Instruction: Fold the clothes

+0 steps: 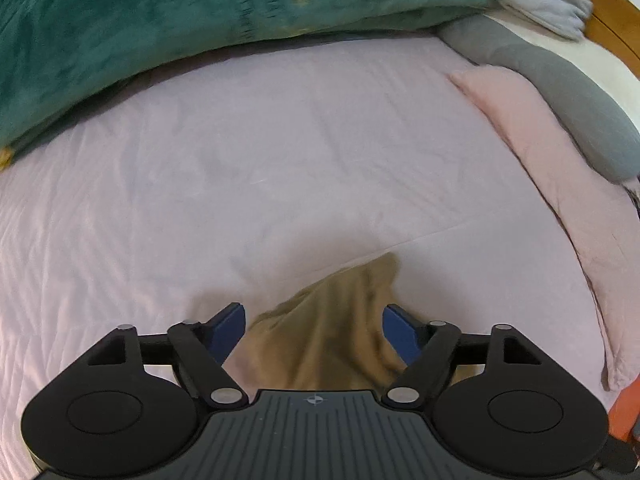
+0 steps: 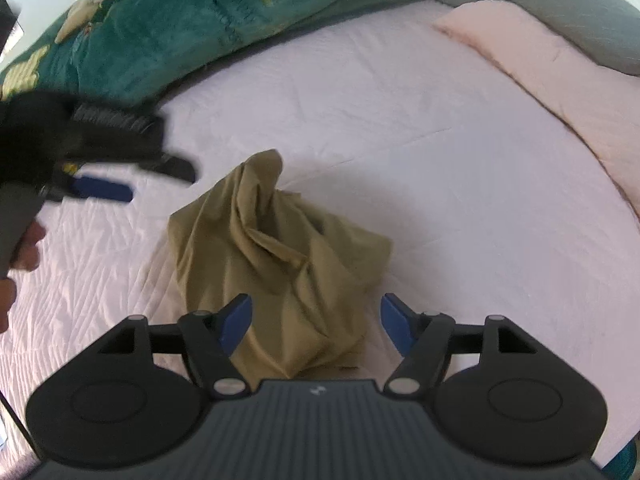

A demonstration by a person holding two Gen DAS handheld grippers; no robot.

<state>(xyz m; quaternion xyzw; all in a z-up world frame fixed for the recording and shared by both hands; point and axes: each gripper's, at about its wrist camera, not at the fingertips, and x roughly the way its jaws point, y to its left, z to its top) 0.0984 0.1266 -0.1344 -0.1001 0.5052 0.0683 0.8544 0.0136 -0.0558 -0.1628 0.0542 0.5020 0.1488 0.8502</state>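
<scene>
An olive-brown garment (image 2: 280,256) lies crumpled in a heap on the pale pink bed sheet (image 2: 440,160). My right gripper (image 2: 316,326) hovers over its near side, jaws wide apart, the blue pads clear of the cloth. In the left wrist view the same garment (image 1: 332,332) shows between and beyond the blue fingers of my left gripper (image 1: 314,334), which is open too and grips nothing. The left gripper (image 2: 132,180) also appears blurred at the left of the right wrist view, held by a hand (image 2: 24,248), to the left of the heap.
A teal plush blanket (image 1: 160,32) with a flower pattern lies along the far side of the bed. A pink pillow (image 1: 540,152) and a grey pillow (image 1: 580,104) lie at the right. A wooden bed frame (image 1: 612,12) shows at the top right corner.
</scene>
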